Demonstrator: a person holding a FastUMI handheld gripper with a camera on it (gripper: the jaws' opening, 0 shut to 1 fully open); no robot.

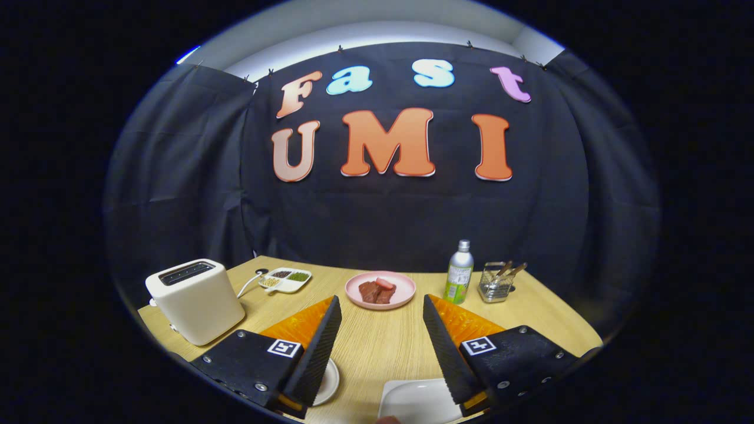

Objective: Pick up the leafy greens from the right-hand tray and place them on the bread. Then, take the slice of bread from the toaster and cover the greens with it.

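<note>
- The wooden table (377,347) carries everything, its curved far edge meeting the booth wall; the things are spread around a bare middle strip, which leaves the gripper room to travel.
- The gripper (382,335) hangs above the near part of the table with its jaws spread wide and nothing between the fingers, a posture that looks like a survey before the first reach.
- The cream toaster (194,300) stands on the near left with its slot facing up; the slice meant for the second step cannot be made out in the dark slot. Its cord trails off toward the far side.
- A white tray (415,400) lies nearest, just under the right finger; its contents are hidden, so whether the leafy greens sit there cannot be told. It is probably the right-hand tray of the task.
- A round white plate (328,383) peeks out beneath the left finger; any bread on it is covered.
- A pink plate (380,290) with reddish meat pieces sits far centre, beyond the fingers.
- A divided condiment dish (285,280) lies far left, beside the toaster.
- A green-labelled bottle (460,272) stands far right.
- A clear holder (496,282) with utensils stands just right of the bottle.
</note>
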